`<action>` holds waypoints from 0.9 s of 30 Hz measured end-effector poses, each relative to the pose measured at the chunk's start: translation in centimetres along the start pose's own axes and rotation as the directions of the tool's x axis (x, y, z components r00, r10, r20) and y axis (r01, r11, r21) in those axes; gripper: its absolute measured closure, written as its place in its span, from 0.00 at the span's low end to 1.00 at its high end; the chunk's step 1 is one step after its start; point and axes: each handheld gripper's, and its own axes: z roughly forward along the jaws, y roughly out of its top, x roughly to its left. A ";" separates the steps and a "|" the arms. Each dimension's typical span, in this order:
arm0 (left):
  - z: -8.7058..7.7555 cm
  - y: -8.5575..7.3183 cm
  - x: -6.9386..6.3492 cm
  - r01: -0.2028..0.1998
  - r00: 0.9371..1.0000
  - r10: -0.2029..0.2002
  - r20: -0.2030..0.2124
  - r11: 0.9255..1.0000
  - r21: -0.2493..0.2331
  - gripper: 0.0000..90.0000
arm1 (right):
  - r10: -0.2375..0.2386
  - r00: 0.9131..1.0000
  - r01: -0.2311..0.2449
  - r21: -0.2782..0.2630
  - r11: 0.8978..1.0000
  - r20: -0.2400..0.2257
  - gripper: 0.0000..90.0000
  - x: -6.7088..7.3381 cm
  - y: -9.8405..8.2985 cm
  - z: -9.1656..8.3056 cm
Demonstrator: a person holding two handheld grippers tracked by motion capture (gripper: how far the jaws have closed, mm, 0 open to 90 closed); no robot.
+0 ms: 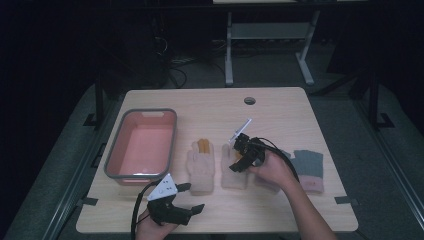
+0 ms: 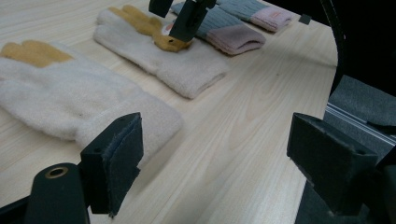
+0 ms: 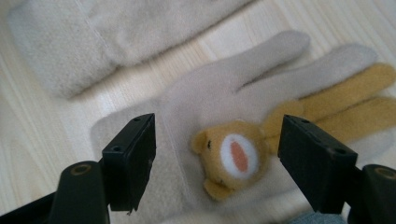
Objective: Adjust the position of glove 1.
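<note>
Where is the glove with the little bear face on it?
In the high view the bear glove lies mid-table, between the other cream glove and the grey-and-pink gloves, right under the open right gripper.

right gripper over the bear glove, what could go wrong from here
The right gripper hangs open just above the cream glove, straddling its bear face. Closing there may pinch only the raised bear patch, so the glove could slip or dangle. The second cream glove lies close beside it, so a wide grab or a drag could catch or shift it too.
</note>
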 end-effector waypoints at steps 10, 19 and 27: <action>0.0 0.0 0.0 0.002 1.000 -0.002 0.001 1.000 -0.002 0.21 | 0.018 1.000 -0.019 0.036 0.999 0.011 0.35 -0.3 -0.1 0.9; 0.0 0.0 0.0 0.003 1.000 -0.003 0.002 1.000 0.000 0.21 | 0.018 0.999 -0.020 0.066 0.998 0.033 0.41 -0.4 -0.3 1.5; 0.0 0.0 0.0 0.009 1.000 -0.009 0.002 1.000 -0.001 0.21 | -0.006 0.998 0.000 0.089 0.996 0.062 0.49 -0.1 -0.4 1.9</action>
